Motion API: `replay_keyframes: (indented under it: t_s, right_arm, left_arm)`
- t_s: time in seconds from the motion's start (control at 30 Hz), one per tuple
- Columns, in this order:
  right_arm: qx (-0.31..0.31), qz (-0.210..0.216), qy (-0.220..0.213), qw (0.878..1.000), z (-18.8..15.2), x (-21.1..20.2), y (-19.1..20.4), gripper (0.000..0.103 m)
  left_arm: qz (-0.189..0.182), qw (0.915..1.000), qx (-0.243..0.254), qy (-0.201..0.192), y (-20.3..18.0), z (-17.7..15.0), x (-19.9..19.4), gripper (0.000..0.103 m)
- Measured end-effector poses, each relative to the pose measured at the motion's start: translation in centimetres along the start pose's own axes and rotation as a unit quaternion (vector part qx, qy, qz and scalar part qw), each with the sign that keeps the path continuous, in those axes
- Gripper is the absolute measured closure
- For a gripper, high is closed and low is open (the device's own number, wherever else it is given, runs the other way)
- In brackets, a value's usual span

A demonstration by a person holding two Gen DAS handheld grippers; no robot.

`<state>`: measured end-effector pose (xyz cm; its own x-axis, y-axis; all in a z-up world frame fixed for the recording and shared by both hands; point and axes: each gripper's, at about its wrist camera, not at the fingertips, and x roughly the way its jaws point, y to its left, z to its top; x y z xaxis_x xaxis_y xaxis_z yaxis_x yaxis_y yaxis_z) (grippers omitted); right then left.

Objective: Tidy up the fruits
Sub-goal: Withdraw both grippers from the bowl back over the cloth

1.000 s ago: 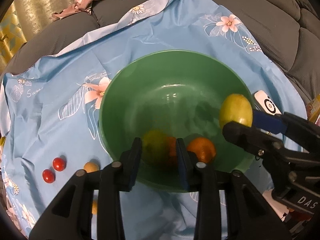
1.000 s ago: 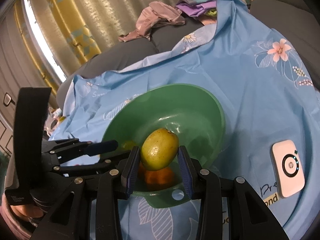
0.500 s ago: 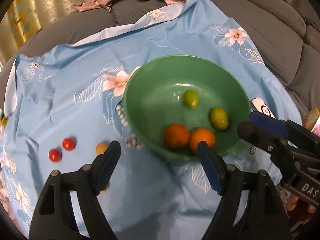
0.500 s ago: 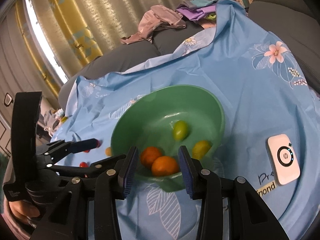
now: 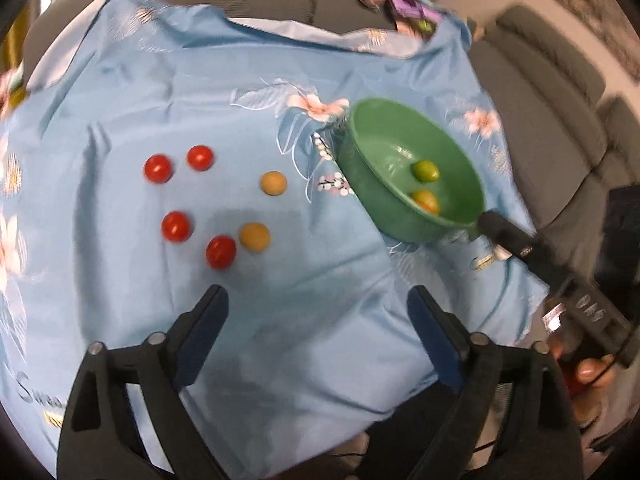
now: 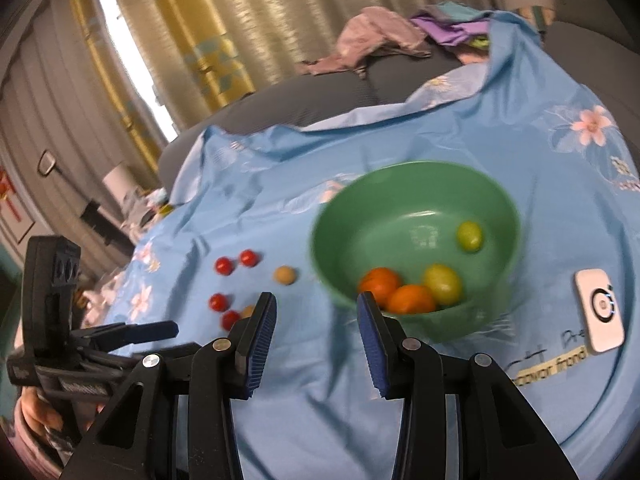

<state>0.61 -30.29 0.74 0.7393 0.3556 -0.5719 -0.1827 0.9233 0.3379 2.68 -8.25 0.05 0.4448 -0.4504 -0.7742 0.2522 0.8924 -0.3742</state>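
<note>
Lying loose at the left of the pale blue flower-printed cloth [image 5: 280, 312] are four small round red fruits [image 5: 176, 227] and two small round tan-orange fruits [image 5: 254, 236], all apart from one another, the nearest red one just beside a tan one; below them the left claw [image 5: 316, 312] hangs over bare cloth with its jaws opening wide and nothing between them. Further right stands the round green plastic bowl [image 6: 416, 208], which holds two round orange fruits [image 6: 412, 299] touching each other, a yellow-green lemon-shaped fruit [image 6: 442, 284] against them, and a smaller green fruit [image 6: 469, 235] apart near the far wall. The right claw [image 6: 316, 316] is spread a little, empty, at the bowl's near left rim. At the far right a flat white rounded device with a ring mark [image 6: 600, 311] lies on the cloth, well clear of the bowl
</note>
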Motion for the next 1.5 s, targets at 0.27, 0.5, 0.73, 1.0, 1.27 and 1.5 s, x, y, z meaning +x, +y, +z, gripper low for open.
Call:
replay_keyframes:
  t_s: [0.27, 0.5, 0.73, 1.0, 1.27, 1.5]
  right_arm:
    - [-0.044, 0.022, 0.019, 0.999, -0.7, 0.7, 4.3, 0.061]
    - [-0.073, 0.025, 0.028, 0.997, -1.3, 0.8, 7.5, 0.061]
    - [-0.087, 0.023, 0.034, 0.995, -1.5, 0.9, 9.3, 0.061]
    - [-0.090, 0.017, 0.044, 0.995, -2.0, 1.7, 9.9, 0.061]
    - [-0.089, 0.015, 0.056, 0.994, -2.2, 2.8, 9.4, 0.061]
    - [-0.078, 0.009, 0.072, 0.994, -2.1, 4.5, 8.1, 0.061]
  left_arm:
    - [-0.082, 0.9931, -0.060, -0.060, 2.4, -1.2, -4.3, 0.001]
    - [-0.094, 0.9886, -0.080, -0.086, 4.3, -2.3, -6.6, 0.001]
    - [-0.130, 0.9789, -0.065, -0.144, 5.7, -2.9, -9.2, 0.001]
    - [-0.139, 0.9801, -0.045, -0.134, 7.0, -3.3, -9.1, 0.001]
    - [-0.038, 0.9953, 0.006, -0.089, 6.3, -3.9, -5.9, 0.001]
    - [-0.011, 0.9973, 0.001, -0.073, 7.9, -3.8, -4.0, 0.001]
